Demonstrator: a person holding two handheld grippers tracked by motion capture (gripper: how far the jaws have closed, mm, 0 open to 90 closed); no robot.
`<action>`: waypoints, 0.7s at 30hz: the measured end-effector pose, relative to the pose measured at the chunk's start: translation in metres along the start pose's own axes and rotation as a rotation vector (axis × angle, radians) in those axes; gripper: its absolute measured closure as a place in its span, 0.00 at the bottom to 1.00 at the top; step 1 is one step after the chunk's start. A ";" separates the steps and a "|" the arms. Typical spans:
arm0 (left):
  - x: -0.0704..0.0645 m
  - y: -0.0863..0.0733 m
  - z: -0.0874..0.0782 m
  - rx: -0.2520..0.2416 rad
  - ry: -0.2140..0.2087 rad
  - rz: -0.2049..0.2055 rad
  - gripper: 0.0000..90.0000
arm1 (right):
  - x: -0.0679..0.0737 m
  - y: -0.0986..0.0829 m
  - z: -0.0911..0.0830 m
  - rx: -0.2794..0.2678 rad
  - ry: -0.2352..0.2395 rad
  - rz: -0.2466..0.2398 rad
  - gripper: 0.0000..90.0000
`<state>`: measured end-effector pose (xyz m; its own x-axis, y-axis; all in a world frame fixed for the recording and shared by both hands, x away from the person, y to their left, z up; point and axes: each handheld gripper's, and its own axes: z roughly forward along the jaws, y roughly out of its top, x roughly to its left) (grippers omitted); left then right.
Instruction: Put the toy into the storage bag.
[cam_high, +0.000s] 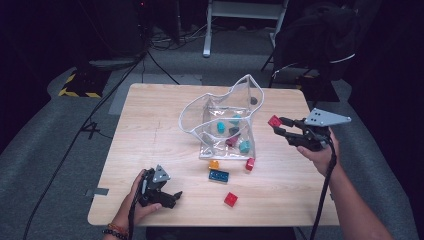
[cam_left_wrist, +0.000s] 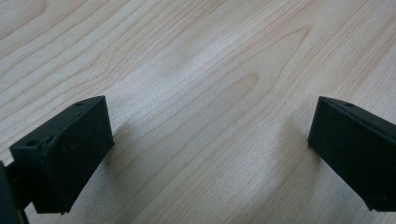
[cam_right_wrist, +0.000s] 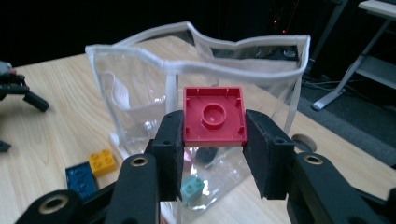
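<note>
The left gripper (cam_high: 170, 197) rests low with jaws wide apart; the right gripper (cam_high: 278, 126) is raised, jaws clamped.

Open bag mouth (cam_high: 220, 102), seemingly unobstructed; loose bricks (cam_high: 219, 175) beside it.

bricks (cam_high: 233, 131) in pouch (cam_high: 200, 107), others (cam_high: 218, 175) before it

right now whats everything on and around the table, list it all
table: one, light wood, centre
clear bag: one, transparent with white trim, open, standing mid-table
bricks in bag: several, teal, dark and maroon
held red brick: one, red, clamped in the right tongs beside the bag
loose red bricks: two, red, in front of the bag
orange brick: one, by the bag's front
blue brick: one, beside the orange
left tongs: black, open, near table edge
right tongs: black, shut on brick
</note>
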<state>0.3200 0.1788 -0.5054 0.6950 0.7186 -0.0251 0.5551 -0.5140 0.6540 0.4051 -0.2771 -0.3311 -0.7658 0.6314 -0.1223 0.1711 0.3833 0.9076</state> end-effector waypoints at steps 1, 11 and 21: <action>0.000 0.000 0.000 0.000 0.000 0.000 0.00 | -0.001 0.004 0.000 -0.004 -0.003 -0.002 0.66; 0.000 0.000 0.000 0.000 0.000 0.000 0.00 | 0.002 0.035 0.008 -0.034 -0.010 -0.037 0.66; 0.000 0.000 0.000 0.000 0.000 0.000 0.00 | 0.007 0.054 0.029 -0.029 -0.003 -0.053 0.66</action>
<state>0.3200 0.1788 -0.5054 0.6951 0.7185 -0.0252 0.5552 -0.5142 0.6538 0.4273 -0.2324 -0.2949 -0.7714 0.6128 -0.1714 0.1126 0.3966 0.9111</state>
